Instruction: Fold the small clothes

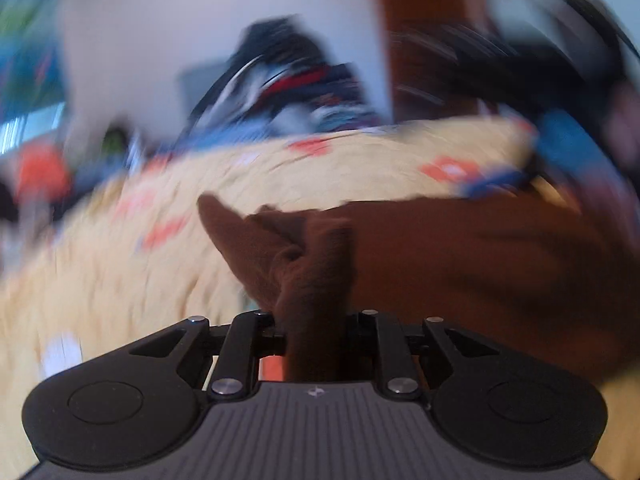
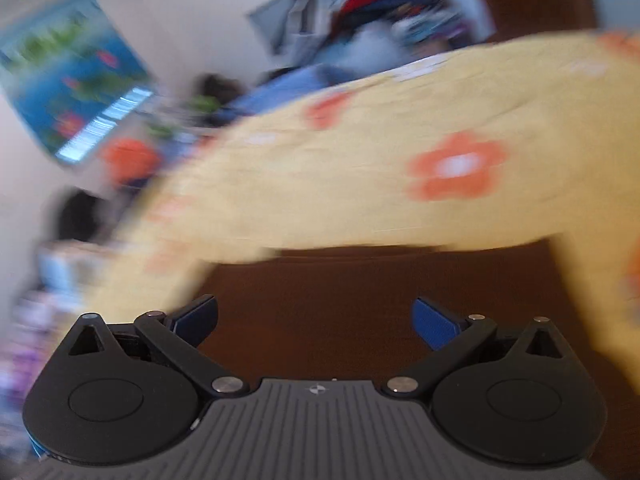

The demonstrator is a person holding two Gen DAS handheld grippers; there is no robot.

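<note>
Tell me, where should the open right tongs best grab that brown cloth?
Probably the brown cloth's far straight edge, which lies flat on the yellow flowered sheet. Come from above and forward with the right tongs, open over it. The left tongs already pinch a bunched corner.

The garment [image 1: 460, 264] is lying on the bedspread [image 1: 320, 176], with one bunched corner sitting between the closed jaws of the left gripper [image 1: 316, 320]. Over the garment's near part, the right gripper [image 2: 316, 322] is hovering with jaws apart. Behind the bedspread's far edge, a pile of clothes [image 1: 296, 88] is resting against the wall [image 1: 160, 40].
</note>
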